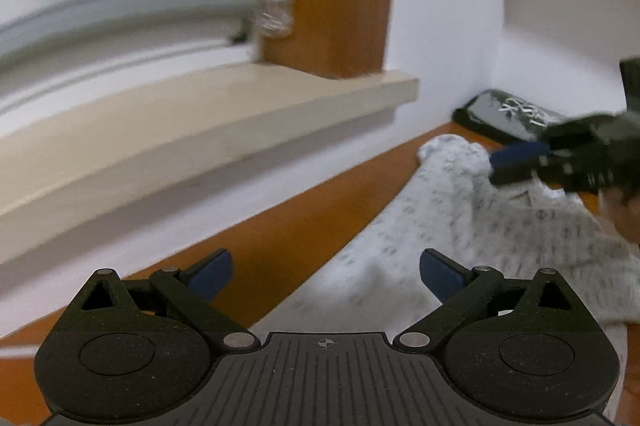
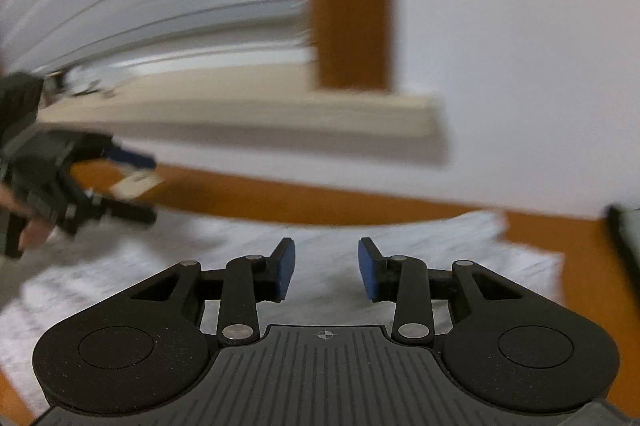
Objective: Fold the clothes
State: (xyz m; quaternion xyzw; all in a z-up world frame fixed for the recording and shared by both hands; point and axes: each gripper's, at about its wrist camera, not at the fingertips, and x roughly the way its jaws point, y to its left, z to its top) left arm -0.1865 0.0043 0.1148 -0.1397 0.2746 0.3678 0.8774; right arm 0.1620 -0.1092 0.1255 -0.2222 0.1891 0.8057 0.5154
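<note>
A white patterned garment [image 1: 460,226] is seen spread on an orange wooden desk [image 1: 280,238] below a cream windowsill [image 1: 200,129]. The left gripper [image 1: 326,272] is held over its near edge, jaws wide apart and empty. The right gripper [image 2: 326,268] is held above the cloth, jaws parted, nothing between them. A dark book [image 1: 508,115] lies by the wall.

your left gripper [image 1: 326,276] was matt black plastic, faintly grainy, with dull blue pads and small brushed-metal pins; your right gripper [image 2: 327,268] looked the same. the garment [image 1: 460,226] was soft white cloth with a fine grey print, lightly rumpled. the table [image 1: 280,242] showed smooth orange-brown wood. far right, a dark packet [image 1: 508,115] looked glossy. the window sill [image 1: 224,113] was smooth, cream, matt.
</note>
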